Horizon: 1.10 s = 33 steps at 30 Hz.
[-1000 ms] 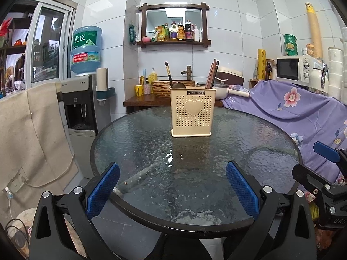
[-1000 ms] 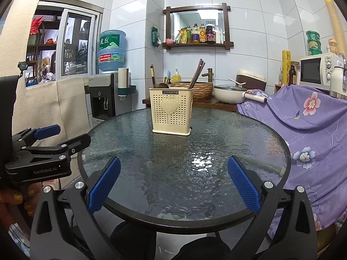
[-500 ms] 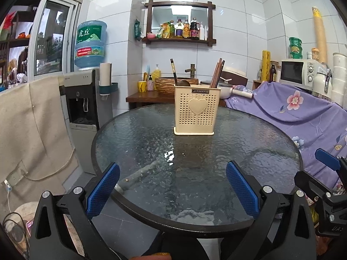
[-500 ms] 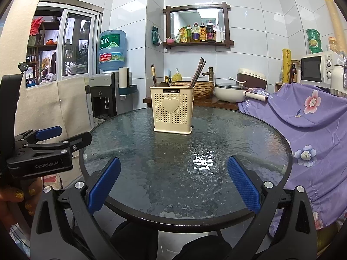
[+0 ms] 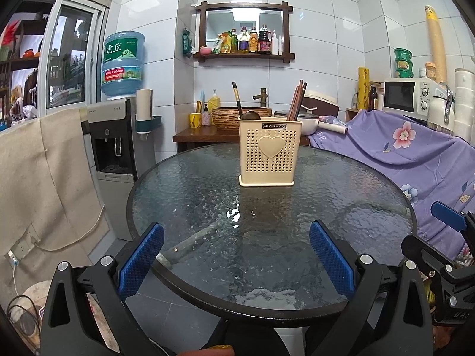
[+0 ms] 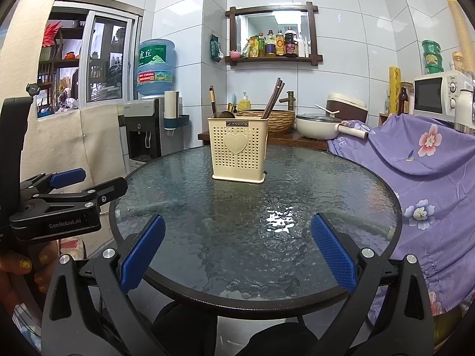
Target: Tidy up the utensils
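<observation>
I am holding both the left gripper point(image 5: 236, 259) and right gripper point(image 6: 236, 252) gaping empty, well short of the utensil holder point(image 5: 270, 155) ahead, whose walls are hiding the chopsticks' point(image 5: 297, 101) lower ends.

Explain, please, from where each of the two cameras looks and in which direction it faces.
Left wrist: sits on the left gripper, open near the glass table's edge, facing the utensil holder; the right gripper shows at its right edge.
Right wrist: sits on the right gripper, open, facing likewise; the left gripper and the holding hand show at its left.
Shared: table, holder, chopsticks.
</observation>
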Available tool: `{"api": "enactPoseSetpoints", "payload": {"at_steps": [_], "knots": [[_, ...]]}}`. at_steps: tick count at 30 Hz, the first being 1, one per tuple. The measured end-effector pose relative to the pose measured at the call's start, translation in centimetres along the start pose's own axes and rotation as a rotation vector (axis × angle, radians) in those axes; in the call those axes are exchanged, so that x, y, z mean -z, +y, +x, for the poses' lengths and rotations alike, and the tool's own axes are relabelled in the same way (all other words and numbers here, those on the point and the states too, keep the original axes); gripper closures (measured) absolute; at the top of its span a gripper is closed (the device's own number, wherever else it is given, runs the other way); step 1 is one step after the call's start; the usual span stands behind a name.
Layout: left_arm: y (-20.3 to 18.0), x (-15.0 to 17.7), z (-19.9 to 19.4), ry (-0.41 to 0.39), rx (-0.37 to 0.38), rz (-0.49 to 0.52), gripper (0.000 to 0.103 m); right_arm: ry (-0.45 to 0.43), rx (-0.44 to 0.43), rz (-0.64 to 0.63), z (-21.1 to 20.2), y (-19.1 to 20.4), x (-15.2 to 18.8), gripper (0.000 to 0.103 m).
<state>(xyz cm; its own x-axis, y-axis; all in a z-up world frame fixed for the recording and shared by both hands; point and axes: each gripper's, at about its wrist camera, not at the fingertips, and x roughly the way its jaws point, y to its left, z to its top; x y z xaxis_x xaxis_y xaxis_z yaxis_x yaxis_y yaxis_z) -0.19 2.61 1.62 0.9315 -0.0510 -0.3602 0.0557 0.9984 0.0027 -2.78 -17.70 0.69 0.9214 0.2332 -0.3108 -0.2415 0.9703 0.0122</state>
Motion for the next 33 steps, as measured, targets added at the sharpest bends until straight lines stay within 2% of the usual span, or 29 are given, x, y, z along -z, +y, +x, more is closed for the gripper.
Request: {"api": "enactPoseSetpoints", "payload": {"at_steps": [33], "knots": [[-0.2,0.33,0.14,0.016,0.011,0.009,0.007,0.004,0.01,0.001,0.33,0.18,0.11,0.006]]}}
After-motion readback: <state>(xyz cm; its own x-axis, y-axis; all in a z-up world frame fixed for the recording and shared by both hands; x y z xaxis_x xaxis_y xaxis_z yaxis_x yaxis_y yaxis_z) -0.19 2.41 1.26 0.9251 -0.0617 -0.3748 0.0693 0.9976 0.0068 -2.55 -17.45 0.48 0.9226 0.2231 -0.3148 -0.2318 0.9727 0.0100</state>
